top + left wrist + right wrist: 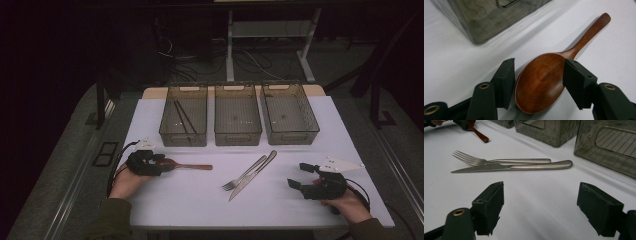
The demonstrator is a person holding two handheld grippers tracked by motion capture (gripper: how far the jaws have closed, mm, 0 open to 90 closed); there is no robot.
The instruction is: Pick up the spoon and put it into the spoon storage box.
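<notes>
A brown wooden spoon (195, 167) lies on the white table, handle pointing right. My left gripper (164, 163) is level at the table's left with the spoon's bowl (541, 82) between its jaws. The right pad (576, 82) touches the bowl's edge by the neck, while the left pad (505, 82) stands a sliver off it. A steel fork (245, 173) and knife (256, 172) lie side by side at the middle front. My right gripper (297, 175) rests at the front right, open, nothing between its jaws (540, 187), facing the fork (519, 160) and knife (524, 166).
Three tinted plastic bins stand in a row at the back of the table: left (183, 137), middle (237, 136), right (292, 135). Dark chopsticks (182, 116) lie in the left bin. A bin corner (479, 27) is close beyond the left gripper.
</notes>
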